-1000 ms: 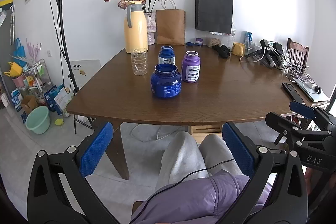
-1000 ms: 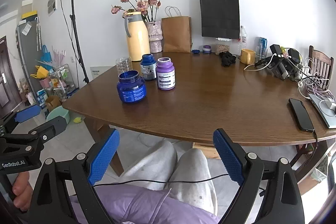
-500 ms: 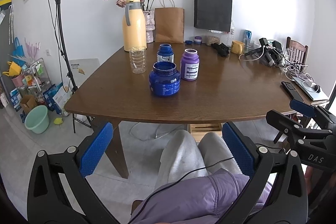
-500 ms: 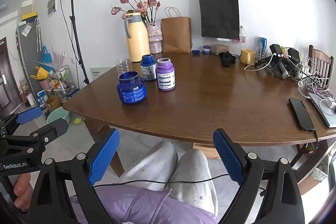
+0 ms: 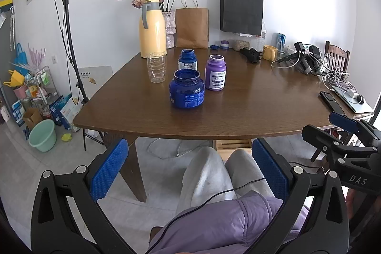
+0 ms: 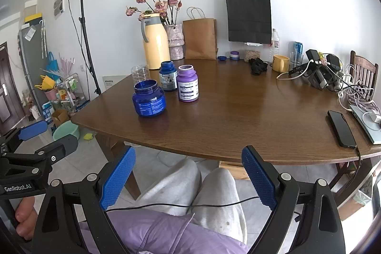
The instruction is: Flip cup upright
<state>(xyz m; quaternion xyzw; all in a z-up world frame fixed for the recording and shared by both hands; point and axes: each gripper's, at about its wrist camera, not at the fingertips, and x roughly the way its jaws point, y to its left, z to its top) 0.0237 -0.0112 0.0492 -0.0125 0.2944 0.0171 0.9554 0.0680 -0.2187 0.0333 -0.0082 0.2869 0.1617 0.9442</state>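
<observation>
A clear ribbed plastic cup (image 5: 156, 67) stands on the brown table (image 5: 238, 116), left of the jars; it also shows in the right wrist view (image 6: 140, 72), half behind the big jar. I cannot tell which end is up. My left gripper (image 5: 189, 168) is open and empty, held low over the person's lap, short of the table's front edge. My right gripper (image 6: 188, 176) is open and empty too, at the same height beside it.
A wide blue jar (image 5: 187, 92), a smaller blue jar (image 5: 188, 60) and a purple jar (image 5: 215, 76) stand open by the cup. A yellow jug (image 5: 152, 32), flower vase, paper bags, yellow mug (image 6: 281, 63), cables, phone (image 6: 341, 127) and laptop line the far and right sides.
Both grippers have stayed open and low. The left view has drifted slightly, with the table sitting a touch higher in frame. Nothing on the table has moved.
</observation>
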